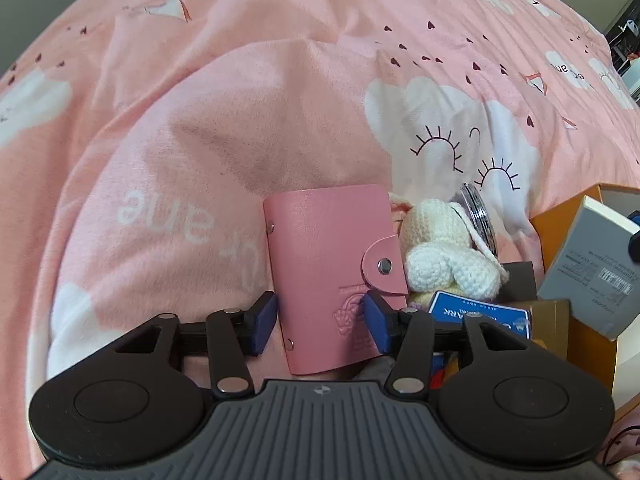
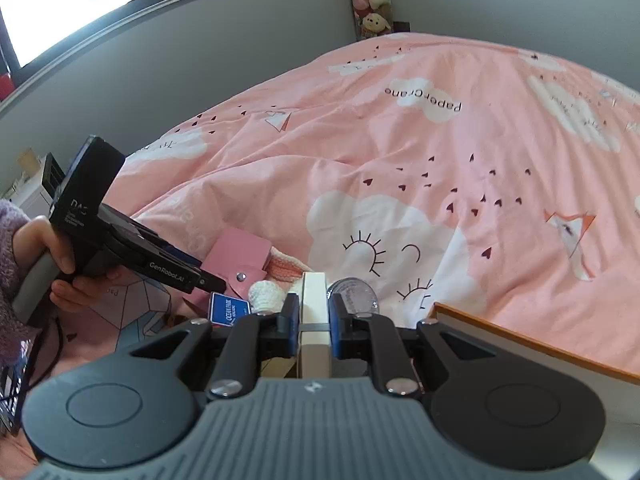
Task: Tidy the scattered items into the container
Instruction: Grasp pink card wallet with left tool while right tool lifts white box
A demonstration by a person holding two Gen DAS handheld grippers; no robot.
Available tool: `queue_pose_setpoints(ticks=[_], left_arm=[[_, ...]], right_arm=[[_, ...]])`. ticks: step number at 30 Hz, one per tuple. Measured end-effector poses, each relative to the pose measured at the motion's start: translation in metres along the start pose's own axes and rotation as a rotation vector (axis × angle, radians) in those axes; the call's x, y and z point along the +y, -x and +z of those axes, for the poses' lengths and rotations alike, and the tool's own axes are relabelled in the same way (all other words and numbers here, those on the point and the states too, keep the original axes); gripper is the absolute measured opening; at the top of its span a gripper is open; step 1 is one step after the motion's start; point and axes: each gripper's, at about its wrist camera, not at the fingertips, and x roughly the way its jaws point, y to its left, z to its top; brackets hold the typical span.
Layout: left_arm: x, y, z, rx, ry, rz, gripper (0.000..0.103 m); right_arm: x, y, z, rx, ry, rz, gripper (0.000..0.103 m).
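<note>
Fingers [image 1: 264, 320] straddle pink card holder [image 1: 332, 264] beside orange box [image 1: 560, 232].

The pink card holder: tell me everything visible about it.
The pink card holder is a flat, leather-looking case with a snap-button flap, small rivets and an embossed emblem. It lies closed on the pink bedspread, its flap side against a crocheted toy. The left gripper stands open around its near end.
</note>
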Motion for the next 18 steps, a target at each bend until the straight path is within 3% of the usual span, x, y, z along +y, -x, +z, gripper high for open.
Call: queue_pose_setpoints(ticks=[12,18], left_arm=[[0.011,-0.011,0.004,-0.023,0.039,-0.064,0.062],[0.009,-0.018,0.008,-0.023,0.049,-0.058,0.063]], right_arm=[[-0.006,-0.023,-0.008,0.036,-0.066,-0.003,0.018],[-0.003,-0.021,-0.009,0.034,-0.064,-0.011,0.018]])
